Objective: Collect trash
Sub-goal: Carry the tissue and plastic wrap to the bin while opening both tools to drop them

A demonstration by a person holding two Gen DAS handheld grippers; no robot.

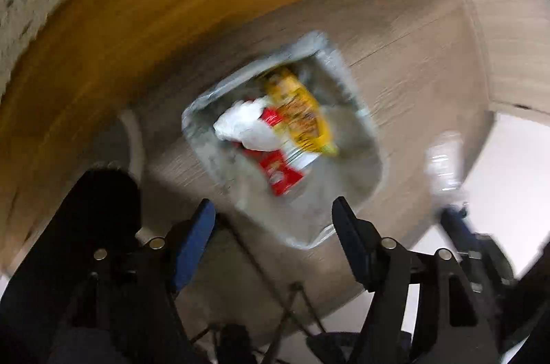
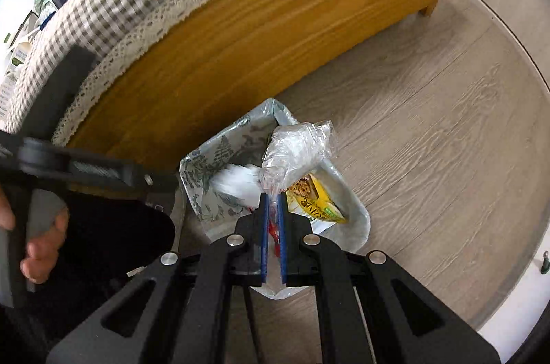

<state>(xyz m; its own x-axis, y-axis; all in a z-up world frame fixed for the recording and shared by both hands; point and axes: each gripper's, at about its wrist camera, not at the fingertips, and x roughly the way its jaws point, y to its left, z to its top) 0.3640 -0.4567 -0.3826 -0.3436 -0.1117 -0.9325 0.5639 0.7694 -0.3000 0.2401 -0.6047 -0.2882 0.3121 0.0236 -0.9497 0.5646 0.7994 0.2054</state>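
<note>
Grey wood floor (image 2: 429, 109) beside bed frame (image 2: 240, 30). Lined bin (image 1: 206, 102) on floor, holding yellow packet (image 1: 302, 113), red wrapper (image 1: 282, 174), white wad (image 1: 247, 126). Left gripper (image 1: 275, 219) above bin, jaws wide apart, empty. Right gripper (image 2: 273, 199) clamped on clear plastic (image 2: 295, 143) over bin.

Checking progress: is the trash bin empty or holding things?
Holding things: the trash bin contains a yellow packet, red wrapper and white tissue.

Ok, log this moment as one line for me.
left gripper: open, empty, above bin | right gripper: shut on clear plastic wrap, over bin | inside: yellow packet, red packet, white tissue
</note>
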